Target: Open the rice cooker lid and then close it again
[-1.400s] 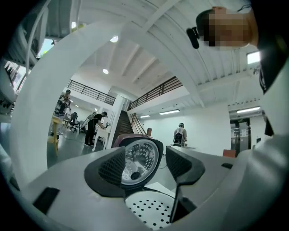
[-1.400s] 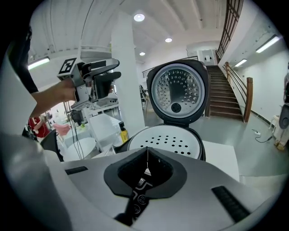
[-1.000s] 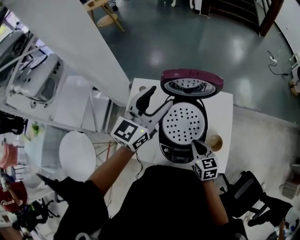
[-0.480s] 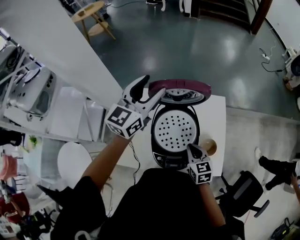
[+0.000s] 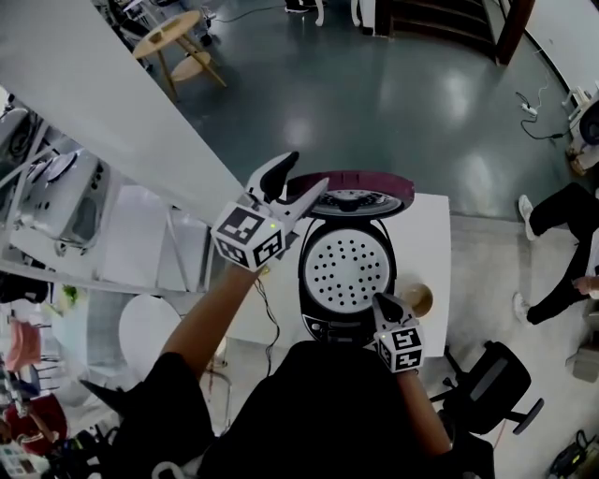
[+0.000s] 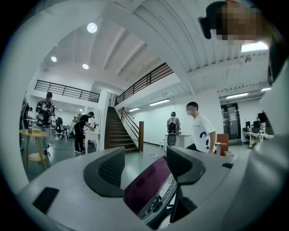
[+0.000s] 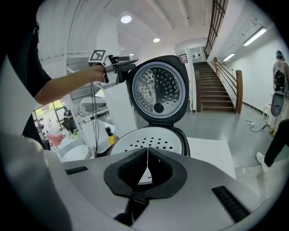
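The black rice cooker (image 5: 348, 271) stands on a small white table (image 5: 430, 234) with its maroon lid (image 5: 351, 182) swung upright. A white perforated tray (image 5: 346, 262) shows inside the pot. My left gripper (image 5: 304, 173) is open at the lid's upper left edge. In the left gripper view the maroon lid (image 6: 149, 187) lies between the spread jaws of the left gripper (image 6: 145, 164), and no pad presses on it. My right gripper (image 5: 384, 304) is shut and empty, hovering over the cooker's front right. In the right gripper view, the shut right gripper (image 7: 146, 164) faces the tray (image 7: 149, 137) and the raised lid (image 7: 158, 90).
A small brown round cup (image 5: 421, 299) sits on the table right of the cooker. A cable (image 5: 267, 309) hangs off the left side. A black chair (image 5: 496, 393) stands at the right, a wooden stool (image 5: 173, 28) is far back, and a person's legs (image 5: 562, 215) are at the right edge.
My left gripper has travelled from beside the pot up to the top left edge of the raised lid. The right gripper has stayed put and shut.
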Available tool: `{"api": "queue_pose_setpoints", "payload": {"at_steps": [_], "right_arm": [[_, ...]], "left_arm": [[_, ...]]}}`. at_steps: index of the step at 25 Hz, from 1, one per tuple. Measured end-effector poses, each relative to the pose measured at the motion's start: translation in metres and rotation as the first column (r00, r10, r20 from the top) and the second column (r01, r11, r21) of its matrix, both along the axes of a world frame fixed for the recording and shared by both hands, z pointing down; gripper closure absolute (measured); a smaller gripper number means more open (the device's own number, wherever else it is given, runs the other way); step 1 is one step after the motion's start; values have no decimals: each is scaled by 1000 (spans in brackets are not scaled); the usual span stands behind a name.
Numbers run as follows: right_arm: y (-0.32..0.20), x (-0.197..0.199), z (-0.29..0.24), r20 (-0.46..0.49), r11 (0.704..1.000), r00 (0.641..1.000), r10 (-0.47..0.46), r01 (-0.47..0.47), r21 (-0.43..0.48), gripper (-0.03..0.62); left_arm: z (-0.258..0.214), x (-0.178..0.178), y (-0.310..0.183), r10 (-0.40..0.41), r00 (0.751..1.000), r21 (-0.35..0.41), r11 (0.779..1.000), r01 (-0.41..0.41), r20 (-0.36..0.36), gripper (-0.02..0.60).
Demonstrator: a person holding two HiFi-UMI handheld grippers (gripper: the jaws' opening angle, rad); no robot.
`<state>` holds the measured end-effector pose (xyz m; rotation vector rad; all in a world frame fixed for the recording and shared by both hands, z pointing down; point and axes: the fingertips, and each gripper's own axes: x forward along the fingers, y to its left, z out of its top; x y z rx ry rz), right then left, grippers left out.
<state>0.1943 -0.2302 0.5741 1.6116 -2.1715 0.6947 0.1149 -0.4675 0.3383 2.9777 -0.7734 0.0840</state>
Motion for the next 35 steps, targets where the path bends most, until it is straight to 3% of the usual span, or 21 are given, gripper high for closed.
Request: {"api": "queue_pose_setpoints", "payload": {"at_steps": [15,19,24,35], "right_arm": [[-1,-3,14,12,999,999,-46,46,-22,592],[1,-2,17,12,998,999,-51,51,-29,592],[5,2,18,32,999,999,-35,36,-24,592],[3,13,12,98,999,994,38,-37,-11,592]], "left_arm": [[8,9,-15,84,993,-34,996,-81,85,328],[18,18,-14,146,976,-52,989,-140,162,340],[20,20,-12,204,969,-94,977,-192,138,371],[19,25,10,308,919,-16,949,-314,246,447]]}}
